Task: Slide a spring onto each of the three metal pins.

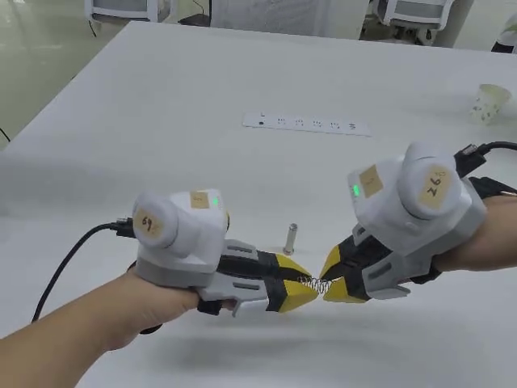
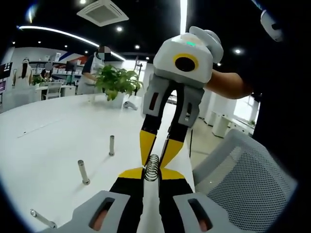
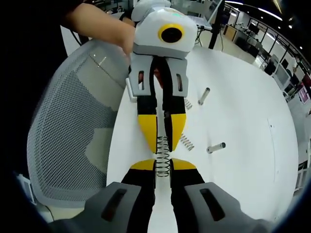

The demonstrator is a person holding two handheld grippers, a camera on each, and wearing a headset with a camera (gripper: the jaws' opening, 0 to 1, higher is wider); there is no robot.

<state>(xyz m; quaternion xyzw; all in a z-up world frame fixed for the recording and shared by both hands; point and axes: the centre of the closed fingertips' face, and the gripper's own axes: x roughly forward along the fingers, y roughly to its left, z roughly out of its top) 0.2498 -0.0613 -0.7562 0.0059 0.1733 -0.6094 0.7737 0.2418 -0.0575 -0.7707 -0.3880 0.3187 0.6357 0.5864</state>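
That little steel coil spring (image 1: pixel 317 284) hangs level in the air, pinched at one end by your left gripper (image 1: pixel 300 293) and at the other by your right gripper (image 1: pixel 333 289). A loose spring (image 3: pixel 187 142) lies flat on the table just beside the meeting tips. A short grey metal pin (image 1: pixel 291 238) stands upright a bit beyond them.

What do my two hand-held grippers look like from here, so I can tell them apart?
Both are white-grey bodies with black jaws tipped yellow, a green light and a black cable. The left hand-held gripper carries a tan sticker reading 69; the right hand-held gripper one reading 26.
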